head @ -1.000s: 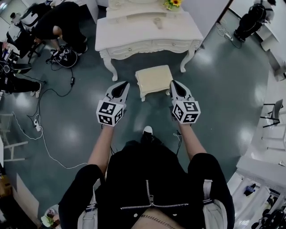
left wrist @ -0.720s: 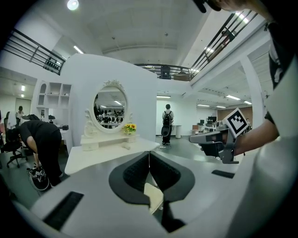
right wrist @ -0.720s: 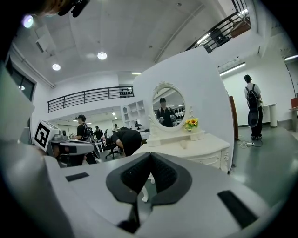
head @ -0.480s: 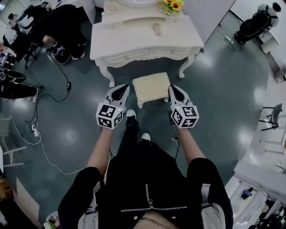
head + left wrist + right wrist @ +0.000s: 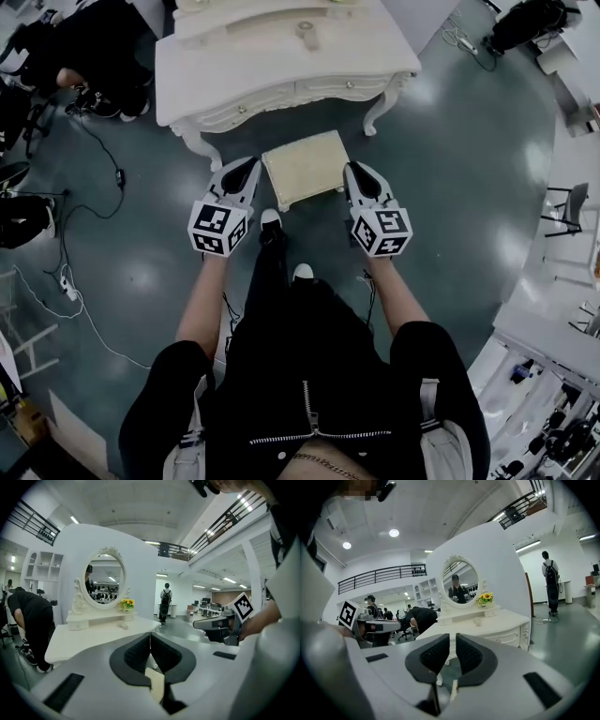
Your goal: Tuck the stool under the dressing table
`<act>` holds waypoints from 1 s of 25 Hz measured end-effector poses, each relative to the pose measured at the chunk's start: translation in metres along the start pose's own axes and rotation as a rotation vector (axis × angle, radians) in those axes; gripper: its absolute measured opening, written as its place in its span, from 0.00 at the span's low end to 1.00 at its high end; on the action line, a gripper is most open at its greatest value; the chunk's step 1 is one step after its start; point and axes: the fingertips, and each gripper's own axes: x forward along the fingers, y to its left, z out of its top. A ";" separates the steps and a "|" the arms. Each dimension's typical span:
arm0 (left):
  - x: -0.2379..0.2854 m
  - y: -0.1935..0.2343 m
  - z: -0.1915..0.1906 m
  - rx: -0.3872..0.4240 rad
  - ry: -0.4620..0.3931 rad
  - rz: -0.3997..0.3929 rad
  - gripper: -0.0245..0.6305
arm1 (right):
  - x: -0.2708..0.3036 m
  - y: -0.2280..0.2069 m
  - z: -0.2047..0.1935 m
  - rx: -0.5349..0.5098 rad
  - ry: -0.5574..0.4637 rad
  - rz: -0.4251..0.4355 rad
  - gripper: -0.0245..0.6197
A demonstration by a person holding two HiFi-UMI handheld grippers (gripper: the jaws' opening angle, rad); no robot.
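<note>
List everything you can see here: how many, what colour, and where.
dressing table: one, cream, ahead of the stool
stool: one, cream, on the floor between the grippers, not yet under the table
mirror: one, oval, white frame, on the dressing table
sunflowers: one bunch, yellow, beside the mirror
cables: several, black and white, on the floor at left
crouching person: one, black clothes, left of the table
shoes: two, white-toed, behind the stool
left gripper: one, grey, at the stool's left side, jaws shut, empty
right gripper: one, grey, at the stool's right side, jaws nearly closed, empty
</note>
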 end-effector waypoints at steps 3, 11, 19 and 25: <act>0.022 0.011 -0.006 0.000 0.011 -0.028 0.07 | 0.013 -0.007 -0.012 0.029 0.008 -0.017 0.19; 0.065 0.026 -0.041 -0.009 0.043 -0.076 0.07 | 0.036 -0.031 -0.088 0.163 0.087 -0.047 0.34; 0.099 0.043 -0.112 0.010 0.047 -0.077 0.07 | 0.066 -0.076 -0.226 0.428 0.171 -0.103 0.39; 0.132 0.063 -0.186 0.008 0.046 -0.070 0.07 | 0.094 -0.103 -0.333 0.556 0.214 -0.126 0.47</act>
